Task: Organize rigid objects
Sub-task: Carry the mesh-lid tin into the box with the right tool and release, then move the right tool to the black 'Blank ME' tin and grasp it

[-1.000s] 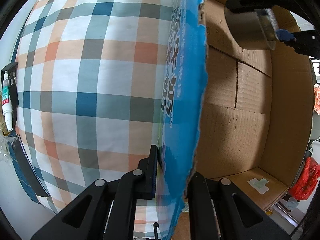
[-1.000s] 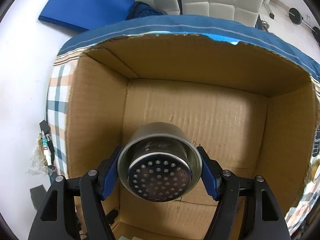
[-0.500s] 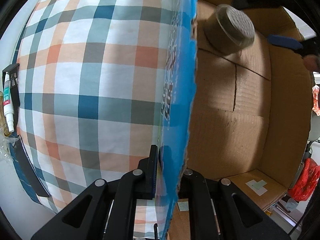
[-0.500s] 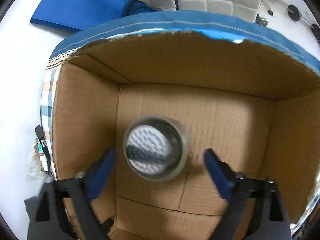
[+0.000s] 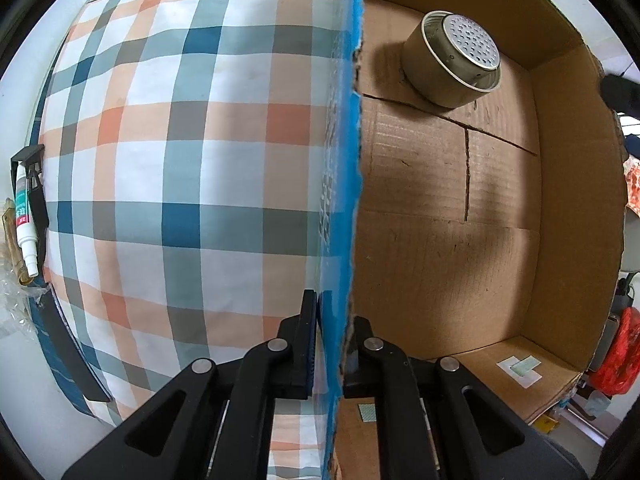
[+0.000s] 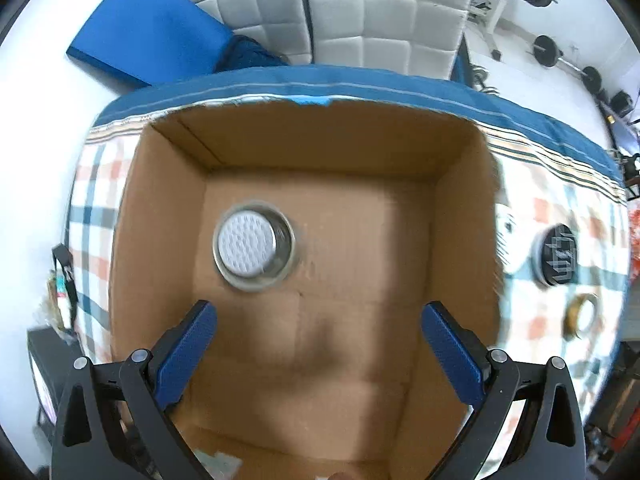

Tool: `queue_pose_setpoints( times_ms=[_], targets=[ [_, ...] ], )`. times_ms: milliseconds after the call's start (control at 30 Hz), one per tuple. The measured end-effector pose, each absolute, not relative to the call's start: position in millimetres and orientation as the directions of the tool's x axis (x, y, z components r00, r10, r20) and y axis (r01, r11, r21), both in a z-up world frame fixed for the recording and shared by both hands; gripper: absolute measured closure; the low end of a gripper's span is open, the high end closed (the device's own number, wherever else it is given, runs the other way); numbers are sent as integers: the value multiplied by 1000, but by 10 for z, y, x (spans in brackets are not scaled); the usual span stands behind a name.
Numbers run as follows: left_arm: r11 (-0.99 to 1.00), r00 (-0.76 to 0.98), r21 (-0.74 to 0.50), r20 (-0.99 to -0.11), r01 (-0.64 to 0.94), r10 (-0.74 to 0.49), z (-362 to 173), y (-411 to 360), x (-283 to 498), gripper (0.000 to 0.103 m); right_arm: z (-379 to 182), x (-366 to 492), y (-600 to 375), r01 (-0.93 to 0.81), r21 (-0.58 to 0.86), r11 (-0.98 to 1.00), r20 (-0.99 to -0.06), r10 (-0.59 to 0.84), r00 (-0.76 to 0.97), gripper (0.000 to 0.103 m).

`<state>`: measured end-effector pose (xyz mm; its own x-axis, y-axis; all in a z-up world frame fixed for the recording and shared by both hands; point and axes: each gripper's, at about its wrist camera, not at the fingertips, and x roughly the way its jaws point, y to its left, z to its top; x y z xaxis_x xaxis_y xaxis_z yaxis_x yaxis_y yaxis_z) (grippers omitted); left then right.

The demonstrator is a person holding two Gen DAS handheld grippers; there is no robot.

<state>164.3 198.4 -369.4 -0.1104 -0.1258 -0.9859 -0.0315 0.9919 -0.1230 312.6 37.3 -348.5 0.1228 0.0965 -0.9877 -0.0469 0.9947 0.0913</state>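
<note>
A brown cardboard box (image 6: pixel 160 240) stands on a plaid tablecloth (image 5: pixel 160 160). Inside it, on the floor toward the far left, rests a round metal strainer cup (image 6: pixel 254 250) with a perforated bottom facing up, also in the left wrist view (image 5: pixel 452 64). My left gripper (image 5: pixel 332 320) is shut on the box's blue-faced side wall (image 5: pixel 352 200), one finger outside and one inside. My right gripper (image 6: pixel 318 320) hangs above the box, pointing down; its blue-padded jaws are opening wide with nothing between them, and the cup lies below and apart from them.
A white tube (image 5: pixel 24 220) lies at the cloth's left edge. To the right of the box sit a black round lid (image 6: pixel 558 254) and a tape roll (image 6: pixel 580 316). A blue pad (image 6: pixel 140 40) and a white quilted seat (image 6: pixel 360 8) lie beyond the table.
The right gripper let go of the metal cup, which dropped onto the box floor; the gripper opened wide and rose away. The left gripper kept its hold on the box wall.
</note>
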Motion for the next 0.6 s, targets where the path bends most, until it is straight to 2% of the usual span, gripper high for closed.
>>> queue_pose_setpoints(
  times_ms=[600],
  targets=[
    [993, -95, -118, -988, -21, -119, -3596, 1962, 1580, 98, -2990, 2475, -2, 9, 176, 984, -972, 172, 162, 0]
  ],
)
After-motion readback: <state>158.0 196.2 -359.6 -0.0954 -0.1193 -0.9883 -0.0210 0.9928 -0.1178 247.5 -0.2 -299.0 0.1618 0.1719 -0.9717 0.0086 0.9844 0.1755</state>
